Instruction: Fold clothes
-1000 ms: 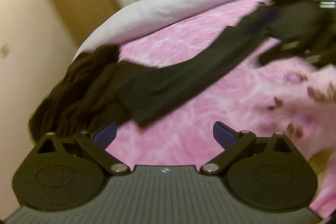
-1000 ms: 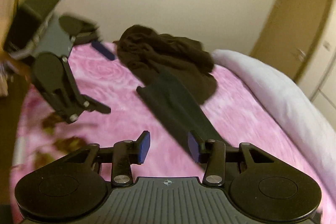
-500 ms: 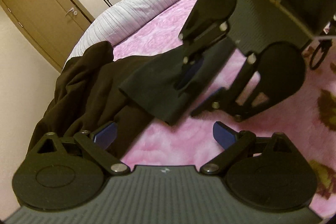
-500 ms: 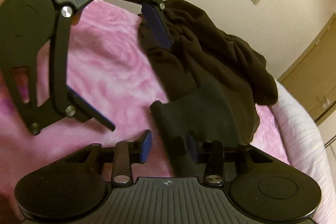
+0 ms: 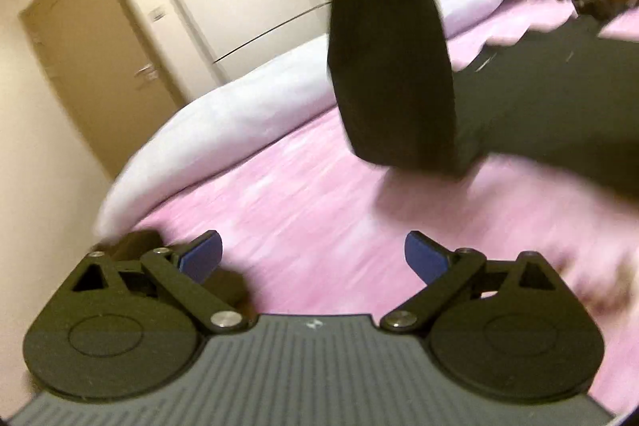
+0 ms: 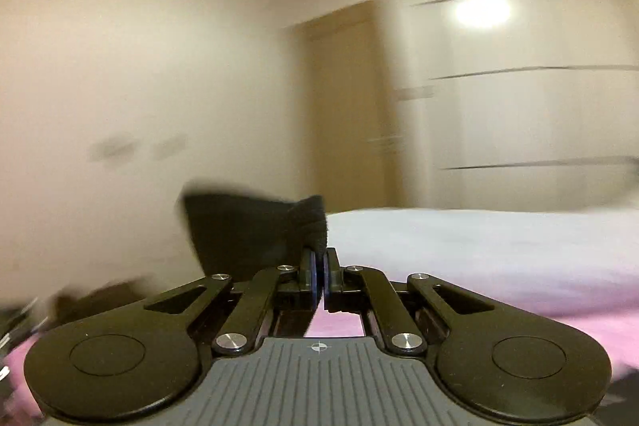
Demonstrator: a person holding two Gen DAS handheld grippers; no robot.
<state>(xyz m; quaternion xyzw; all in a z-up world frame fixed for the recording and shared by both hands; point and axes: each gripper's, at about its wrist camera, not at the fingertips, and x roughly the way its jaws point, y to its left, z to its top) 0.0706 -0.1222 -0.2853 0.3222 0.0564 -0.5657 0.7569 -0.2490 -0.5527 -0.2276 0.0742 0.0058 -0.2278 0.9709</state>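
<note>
Right claw (image 6: 319, 276), half spread a second ago, now pinches black garment (image 5: 391, 66) hem and lifts it off pink bed (image 5: 299, 218); left claw (image 5: 311, 258) spread, empty; fold likely starting.

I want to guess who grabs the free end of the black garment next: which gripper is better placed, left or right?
Left. The left gripper is open and empty, with the hanging black garment ahead of it above the pink blanket. The right gripper is already shut on the garment's other end.
</note>
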